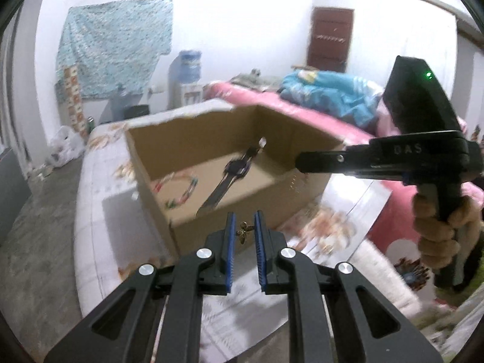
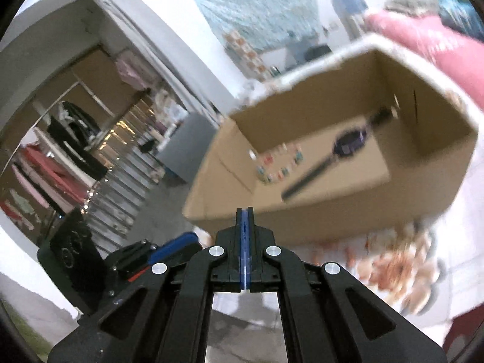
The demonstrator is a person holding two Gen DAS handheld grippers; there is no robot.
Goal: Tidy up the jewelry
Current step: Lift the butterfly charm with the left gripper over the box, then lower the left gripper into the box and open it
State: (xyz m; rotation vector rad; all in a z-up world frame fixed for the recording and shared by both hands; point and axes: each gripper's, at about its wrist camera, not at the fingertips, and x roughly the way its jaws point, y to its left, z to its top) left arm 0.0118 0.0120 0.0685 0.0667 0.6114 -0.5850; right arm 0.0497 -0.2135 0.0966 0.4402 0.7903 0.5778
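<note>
An open cardboard box (image 1: 211, 139) stands on a flower-patterned cloth. On its floor lie a dark wristwatch (image 1: 236, 168) and a coloured bead bracelet (image 1: 181, 190). In front of the box's near wall, my left gripper (image 1: 244, 227) is shut on a small gold butterfly ornament (image 1: 244, 232) between its blue pads. My right gripper (image 1: 302, 161), held in a person's hand (image 1: 438, 236), reaches in from the right at the box's right rim. In the right wrist view my right gripper (image 2: 245, 210) is shut with nothing showing between its pads. The box (image 2: 302, 211), watch (image 2: 348, 146) and bracelet (image 2: 278, 163) lie ahead of it.
The cloth (image 1: 99, 211) covers a raised surface with bare concrete floor (image 1: 36, 242) to its left. A pink bedspread (image 1: 272, 96) with a blue blanket (image 1: 329, 90) lies behind the box. A water dispenser (image 1: 189, 75) stands at the far wall. Clothes racks (image 2: 60, 157) show at left.
</note>
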